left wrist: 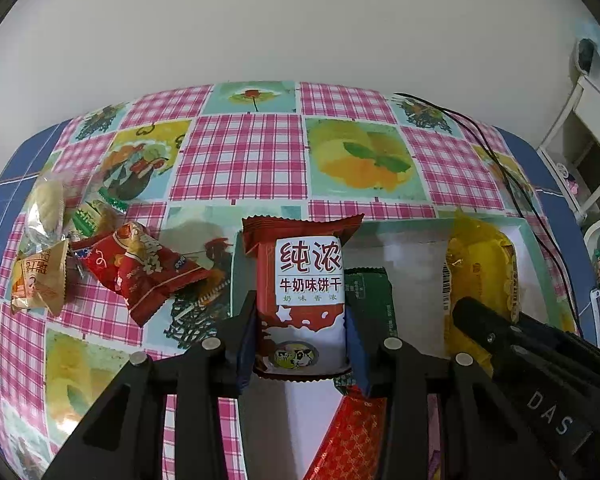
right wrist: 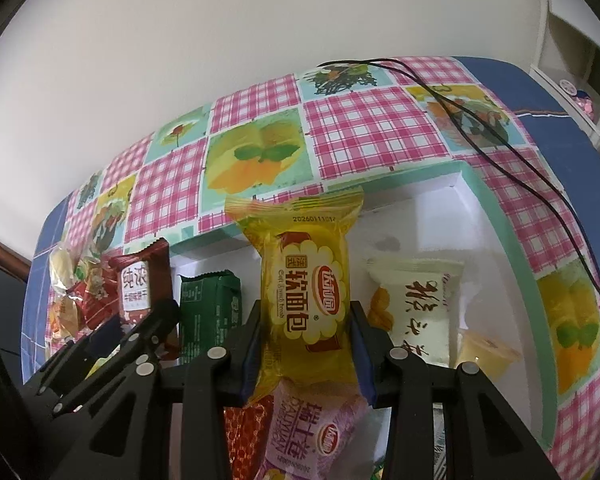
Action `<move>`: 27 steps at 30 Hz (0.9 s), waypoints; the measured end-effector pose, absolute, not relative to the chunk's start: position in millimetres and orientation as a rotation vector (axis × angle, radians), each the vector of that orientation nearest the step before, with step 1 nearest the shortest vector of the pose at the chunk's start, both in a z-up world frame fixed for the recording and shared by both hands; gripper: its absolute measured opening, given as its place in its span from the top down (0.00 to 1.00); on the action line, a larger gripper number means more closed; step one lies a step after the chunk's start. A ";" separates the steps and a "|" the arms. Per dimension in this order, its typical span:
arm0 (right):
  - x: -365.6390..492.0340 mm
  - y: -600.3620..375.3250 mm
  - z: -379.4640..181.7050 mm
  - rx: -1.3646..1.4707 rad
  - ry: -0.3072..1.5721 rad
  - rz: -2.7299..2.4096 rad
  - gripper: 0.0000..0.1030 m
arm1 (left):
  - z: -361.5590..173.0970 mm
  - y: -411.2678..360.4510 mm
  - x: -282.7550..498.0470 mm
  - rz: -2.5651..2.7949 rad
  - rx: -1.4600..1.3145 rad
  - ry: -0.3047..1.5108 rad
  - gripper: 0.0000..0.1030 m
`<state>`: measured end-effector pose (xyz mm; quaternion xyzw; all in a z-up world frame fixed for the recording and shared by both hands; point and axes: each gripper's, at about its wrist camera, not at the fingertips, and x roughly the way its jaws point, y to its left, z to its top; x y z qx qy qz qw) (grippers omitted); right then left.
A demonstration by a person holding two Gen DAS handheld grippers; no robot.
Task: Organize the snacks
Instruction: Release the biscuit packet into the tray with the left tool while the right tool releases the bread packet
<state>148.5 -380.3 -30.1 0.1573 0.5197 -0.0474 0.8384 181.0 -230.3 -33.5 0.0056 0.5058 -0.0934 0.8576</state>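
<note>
Left wrist: fingers [left wrist: 302, 344] clamp red biscuit pack [left wrist: 304, 300] (upright), over white box [left wrist: 404, 240]

"纯浓" on red packet [left wrist: 306, 292], "软面包" on yellow packet [right wrist: 306, 292].

Left tongs [left wrist: 302, 334]: black two-finger frame with blue pads [left wrist: 244, 350], pitched steeply downward. Jaws drawn close, pads pressed on either flank of a red-and-white biscuit packet [left wrist: 306, 292], which stands upright between them. Seen also in the right wrist view as a black linkage at lower left [right wrist: 112, 344], just beside the right tongs.

Right tongs [right wrist: 306, 340]: same black build, blue pads [right wrist: 362, 356], likewise pitched steeply downward. Jaws drawn close, pads gripping a yellow bread packet [right wrist: 308, 280] by its sides, packet upright. Its frame enters the left wrist view at lower right [left wrist: 512, 340], lettered "DAS".

No hand or sleeve in view.
</note>
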 end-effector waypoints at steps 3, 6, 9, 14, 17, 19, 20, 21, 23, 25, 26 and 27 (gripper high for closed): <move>151.1 -378.0 -32.6 0.331 1.107 -0.100 0.59 | -32.9 -230.2 181.5 -0.200 0.012 1.060 0.60; 151.4 -376.6 -32.8 0.326 1.111 -0.101 0.59 | -30.2 -230.3 181.2 -0.196 0.017 1.056 0.59; 150.6 -376.8 -30.8 0.324 1.112 -0.103 0.59 | -25.7 -228.7 180.4 -0.201 0.011 1.056 0.58; 145.6 -379.0 -24.9 0.326 1.110 -0.102 0.55 | -15.0 -224.5 175.5 -0.185 0.019 1.061 0.50; 141.1 -377.9 -20.3 0.313 1.106 -0.110 0.47 | -10.2 -217.8 171.7 -0.172 0.007 1.075 0.44; 136.4 -376.1 -18.2 0.304 1.111 -0.110 0.47 | -8.2 -214.3 167.5 -0.155 0.024 1.085 0.39; 134.9 -375.2 -17.9 0.302 1.113 -0.109 0.47 | -7.6 -213.1 165.5 -0.150 0.030 1.088 0.38; 132.5 -373.8 -17.7 0.295 1.118 -0.109 0.47 | -7.0 -211.4 162.9 -0.147 0.037 1.089 0.38; 128.3 -371.3 -17.4 0.281 1.122 -0.111 0.47 | -6.2 -207.9 158.1 -0.137 0.053 1.094 0.36; 123.1 -368.8 -17.2 0.274 1.127 -0.113 0.46 | -6.4 -204.3 153.7 -0.122 0.067 1.101 0.32; 121.4 -367.7 -17.4 0.274 1.128 -0.113 0.43 | -6.5 -202.6 152.2 -0.117 0.067 1.104 0.28; 118.5 -365.6 -17.7 0.271 1.130 -0.113 0.38 | -7.2 -200.6 150.7 -0.112 0.065 1.108 0.25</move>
